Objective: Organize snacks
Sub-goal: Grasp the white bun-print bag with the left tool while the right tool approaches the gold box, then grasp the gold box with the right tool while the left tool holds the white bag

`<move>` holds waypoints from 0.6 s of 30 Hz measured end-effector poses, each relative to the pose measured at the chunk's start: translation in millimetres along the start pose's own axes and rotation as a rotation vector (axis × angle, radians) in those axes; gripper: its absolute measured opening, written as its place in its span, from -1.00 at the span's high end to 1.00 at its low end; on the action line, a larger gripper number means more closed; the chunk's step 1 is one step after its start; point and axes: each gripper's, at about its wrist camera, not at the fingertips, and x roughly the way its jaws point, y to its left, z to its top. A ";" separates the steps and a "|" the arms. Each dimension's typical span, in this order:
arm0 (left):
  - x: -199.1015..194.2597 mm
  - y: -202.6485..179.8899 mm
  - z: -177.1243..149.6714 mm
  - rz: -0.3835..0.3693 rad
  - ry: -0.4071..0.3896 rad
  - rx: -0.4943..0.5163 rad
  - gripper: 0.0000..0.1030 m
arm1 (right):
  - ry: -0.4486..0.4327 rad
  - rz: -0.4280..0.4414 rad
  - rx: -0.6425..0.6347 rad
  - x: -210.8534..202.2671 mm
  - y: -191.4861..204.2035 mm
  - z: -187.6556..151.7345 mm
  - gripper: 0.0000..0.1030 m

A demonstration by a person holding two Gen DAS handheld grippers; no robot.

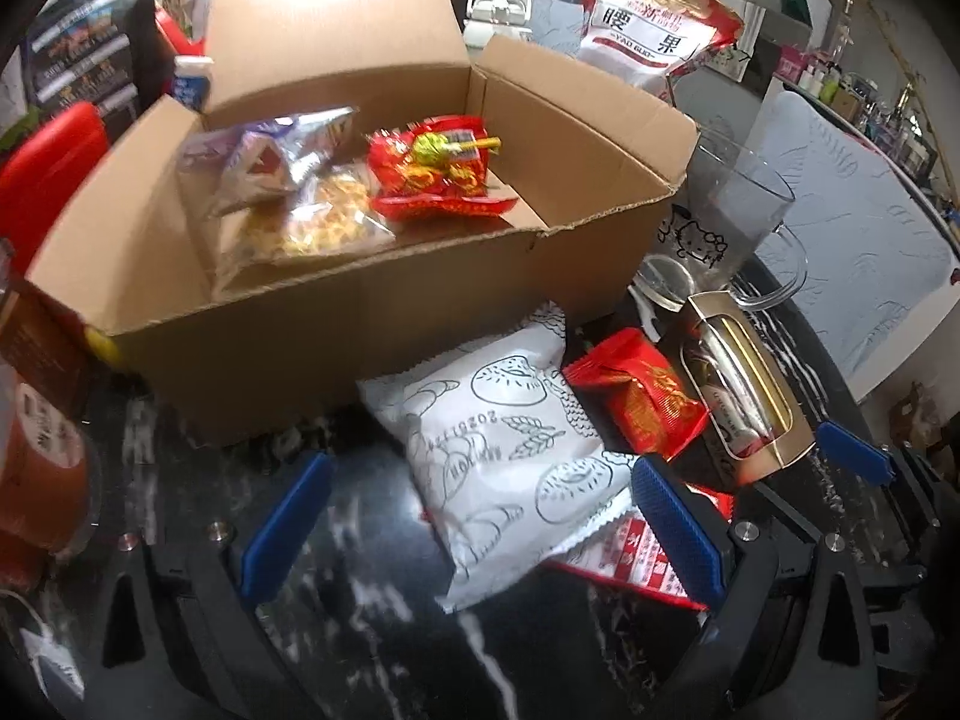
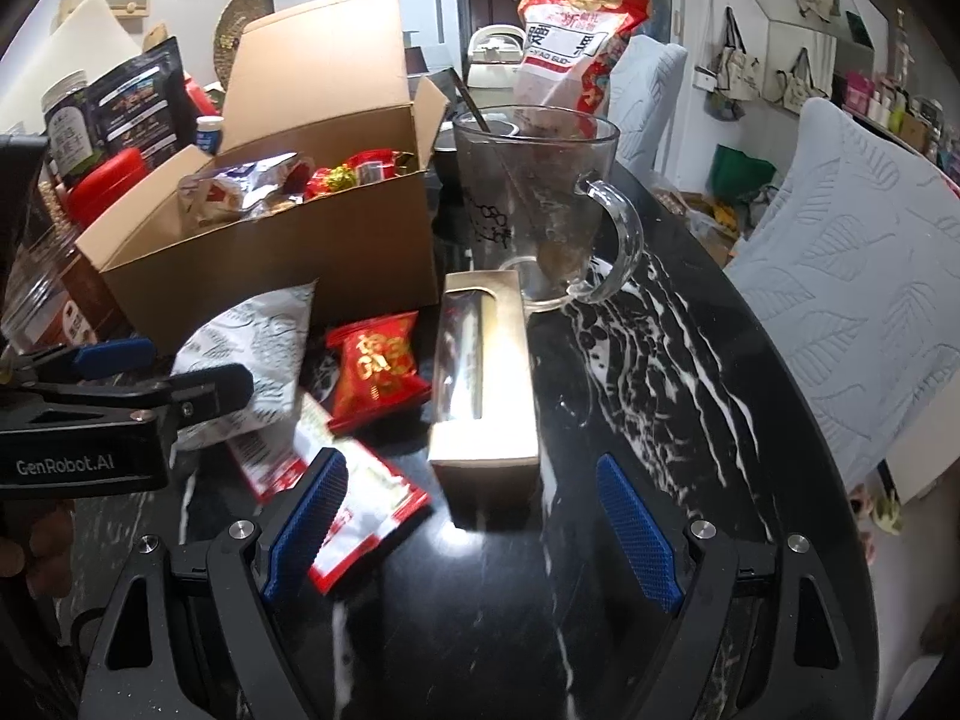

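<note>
An open cardboard box (image 1: 336,312) holds several snack packets, a red one (image 1: 438,174) on top. In front of it a white packet with bread drawings (image 1: 498,456) lies on the black marble table. My left gripper (image 1: 480,531) stands open around it, and its pads are clear of the wrapper. Beside it lie a small red packet (image 1: 642,402), a gold window box (image 1: 738,384) and a red-and-white packet (image 1: 648,558). My right gripper (image 2: 474,531) is open just short of the gold box (image 2: 486,384). Its left finger is over the red-and-white packet (image 2: 366,498).
A glass mug (image 2: 540,204) stands behind the gold box, with a tall cashew bag (image 2: 570,42) behind it. Jars, a red lid (image 2: 108,180) and a dark pouch (image 2: 138,102) crowd the left of the box. The left gripper (image 2: 195,367) hovers over the white packet (image 2: 264,330). Pale chairs (image 2: 858,312) ring the table's right edge.
</note>
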 end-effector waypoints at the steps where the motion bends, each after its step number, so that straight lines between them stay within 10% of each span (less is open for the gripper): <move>1: 2.3 0.1 1.3 -0.009 0.006 -0.004 -0.98 | 0.003 0.000 0.001 2.8 -1.3 1.8 -0.67; 13: 14.3 -8.5 9.8 0.003 0.017 -0.013 -0.55 | 0.006 0.054 0.000 19.6 -5.2 15.1 -0.66; 18: 28.8 -2.9 7.0 -0.032 0.054 -0.060 -0.38 | 0.032 0.043 0.001 28.0 -6.7 16.3 -0.23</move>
